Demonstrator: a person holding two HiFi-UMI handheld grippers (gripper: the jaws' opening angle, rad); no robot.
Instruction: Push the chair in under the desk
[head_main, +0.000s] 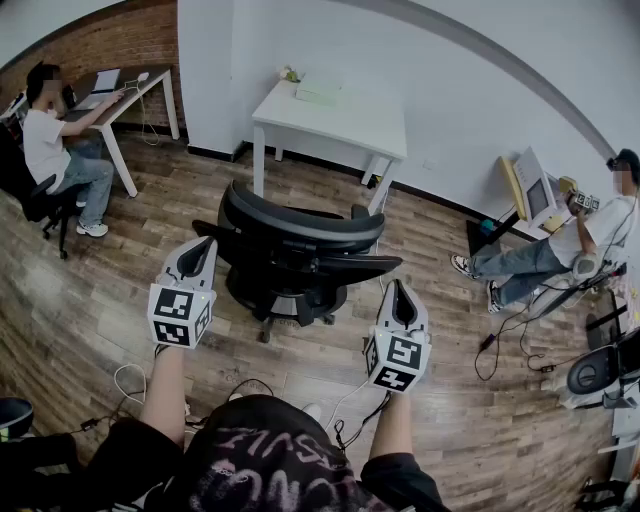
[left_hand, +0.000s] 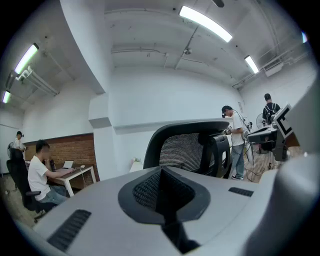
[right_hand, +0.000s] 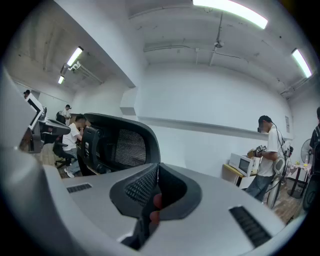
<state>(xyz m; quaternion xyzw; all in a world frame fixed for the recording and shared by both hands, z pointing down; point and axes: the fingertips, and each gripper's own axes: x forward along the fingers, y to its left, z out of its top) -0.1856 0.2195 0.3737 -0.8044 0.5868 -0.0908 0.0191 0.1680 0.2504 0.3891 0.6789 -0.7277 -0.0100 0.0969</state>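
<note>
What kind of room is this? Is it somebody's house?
Most likely an office or workroom, not a house. There is a white desk, a black office chair and a person working at another desk.

The head view looked steeply down from overhead onto the chair (head_main: 300, 250), with the desk (head_main: 330, 110) beyond it. The left gripper view and right gripper view sat low, close behind the chair (left_hand: 185, 147) (right_hand: 125, 145), facing forward and tilted up toward the ceiling (left_hand: 165, 40). All three shared the chair.
</note>
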